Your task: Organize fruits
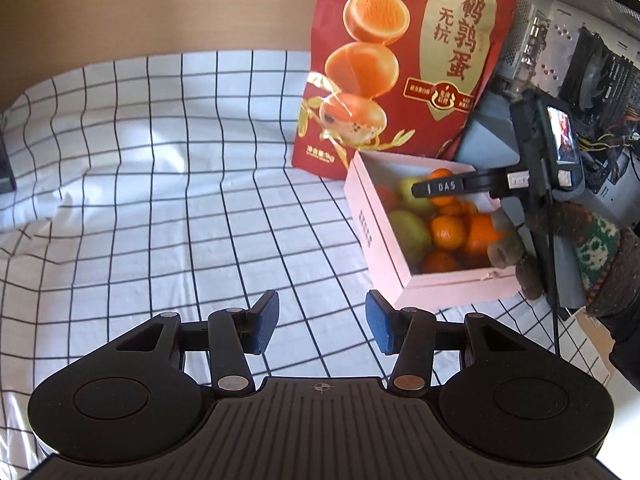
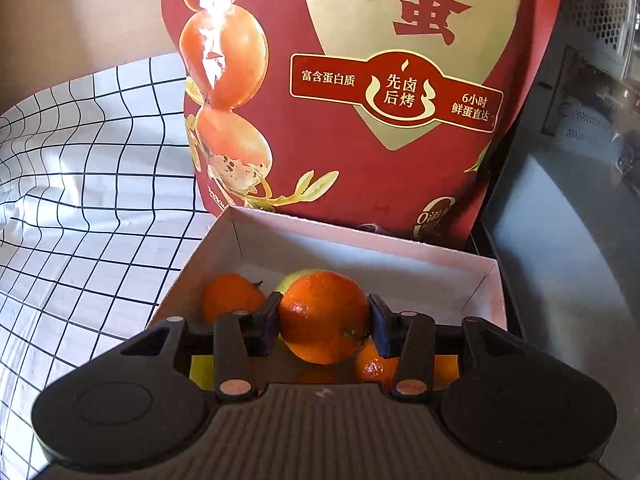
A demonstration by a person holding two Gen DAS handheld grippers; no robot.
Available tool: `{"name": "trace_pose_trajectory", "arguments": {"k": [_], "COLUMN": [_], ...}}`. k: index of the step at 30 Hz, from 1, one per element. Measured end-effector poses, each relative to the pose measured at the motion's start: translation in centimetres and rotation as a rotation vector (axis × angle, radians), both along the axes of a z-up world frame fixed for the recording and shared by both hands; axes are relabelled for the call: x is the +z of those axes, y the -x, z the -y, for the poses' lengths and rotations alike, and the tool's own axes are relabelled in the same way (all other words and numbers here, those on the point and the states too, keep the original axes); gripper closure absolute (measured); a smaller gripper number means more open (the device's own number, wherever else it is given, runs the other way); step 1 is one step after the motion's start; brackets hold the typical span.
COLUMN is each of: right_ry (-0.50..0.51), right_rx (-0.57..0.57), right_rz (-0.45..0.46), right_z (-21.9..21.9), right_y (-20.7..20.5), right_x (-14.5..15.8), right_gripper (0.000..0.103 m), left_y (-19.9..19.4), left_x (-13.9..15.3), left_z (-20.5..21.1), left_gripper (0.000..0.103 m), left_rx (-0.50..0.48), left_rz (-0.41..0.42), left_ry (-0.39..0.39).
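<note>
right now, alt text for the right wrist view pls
The right hand-held gripper is shut on an orange above an open pink box holding more oranges and a green fruit. A red snack bag stands behind it, checked cloth to the left.

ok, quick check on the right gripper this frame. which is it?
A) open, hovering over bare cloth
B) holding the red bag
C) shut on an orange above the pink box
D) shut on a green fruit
C: in the right wrist view the right gripper has both pads pressed on the sides of an orange, over the open pink box that holds more fruit.
</note>
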State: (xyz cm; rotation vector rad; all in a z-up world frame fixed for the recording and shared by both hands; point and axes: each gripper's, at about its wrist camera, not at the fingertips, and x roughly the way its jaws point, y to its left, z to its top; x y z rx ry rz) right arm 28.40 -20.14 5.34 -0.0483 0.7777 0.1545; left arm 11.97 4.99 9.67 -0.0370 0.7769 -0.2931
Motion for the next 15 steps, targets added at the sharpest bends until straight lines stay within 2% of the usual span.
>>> {"name": "trace_pose_trajectory", "arguments": {"k": [1,4,8,9,13,15], "right_ry": [-0.007,-0.055,-0.092,-0.093,-0.055,-0.029], "right_rx": [-0.006,-0.035,-0.064,-0.068,-0.086,-0.095], "right_rz": [-0.004,0.007,0.074,0.094,0.174,0.205], "right_z": [0.1,0.8,1.6,1.7,1.4,0.9], "right_y": [0.1,0.7,3.2,4.2,8.7,11.1], "right_x": [0.1,0.6,2.3,2.7,4.2,4.5], "right_gripper": [0.057,0.045,0.042,0.037,0.033,0.028], "left_y": [0.0,-0.2,-0.7,-0.7,-0.6,-0.4], "left_x": [-0.2,-0.7,-2.0,-2.5,-4.9,-6.1], "left_z": [0.0,0.0,0.3,0.5,1.3,1.9], "left_gripper": [0.050,0.050,0.050,0.050,0.050,0.050], "left_rx": [-0.009,-0.040,-0.078,-0.087,-0.116,-0.114], "left_rz": [-0.004,-0.012,-0.032,-0.036,-0.052,-0.060], "left_ry": [0.003,0.005,0.017,0.020,0.023,0.026]}}
